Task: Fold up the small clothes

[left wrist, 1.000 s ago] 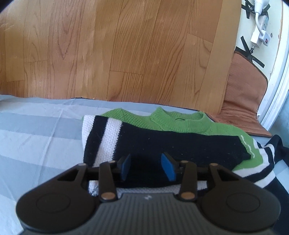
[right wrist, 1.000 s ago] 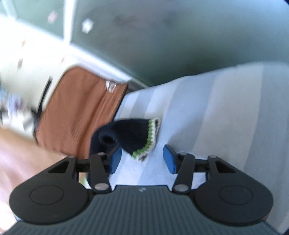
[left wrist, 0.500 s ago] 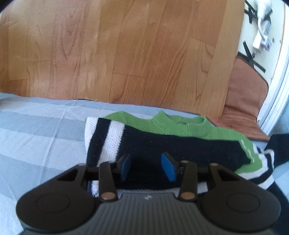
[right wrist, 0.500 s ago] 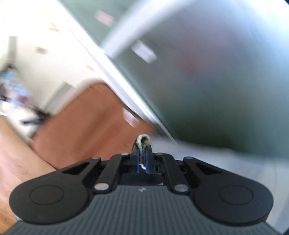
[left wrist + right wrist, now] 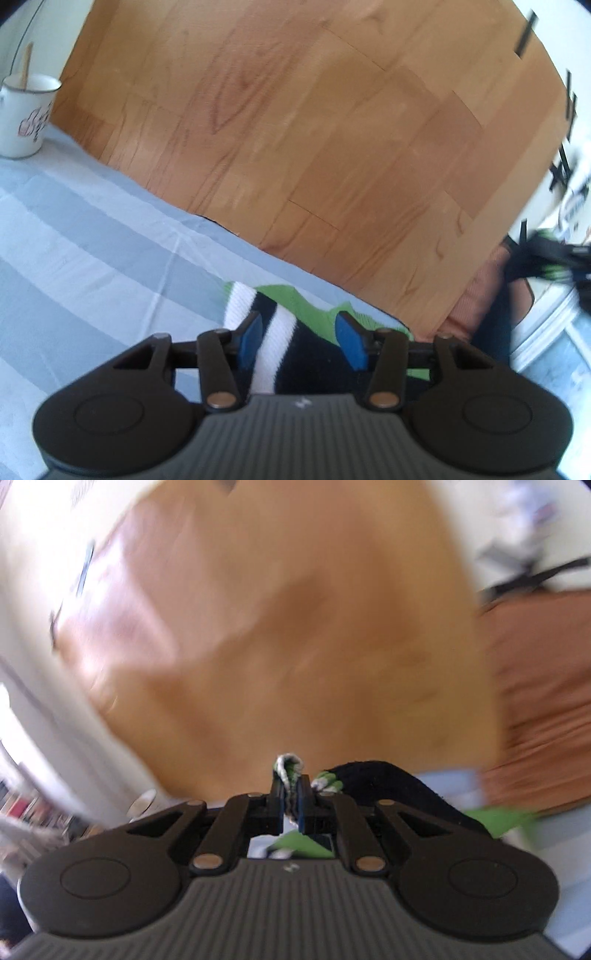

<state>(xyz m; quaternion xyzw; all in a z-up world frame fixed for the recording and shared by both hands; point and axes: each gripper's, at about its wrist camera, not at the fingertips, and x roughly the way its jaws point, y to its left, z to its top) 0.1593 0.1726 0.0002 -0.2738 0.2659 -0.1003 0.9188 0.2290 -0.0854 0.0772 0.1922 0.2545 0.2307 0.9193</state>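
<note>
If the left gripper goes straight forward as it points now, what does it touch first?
Most likely the folded sweater. The left gripper is open, and the sweater's white and black stripes lie between its fingers. Depth is unclear, so it may pass just above the cloth.

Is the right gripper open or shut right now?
Shut: the right gripper has its jaws pinched on the sweater cuff, whose striped edge pokes out above them.

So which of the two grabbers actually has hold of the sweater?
The right gripper: its jaws are pinched shut on the sweater's striped cuff. The left gripper hangs open over the folded sweater, gripping nothing.
</note>
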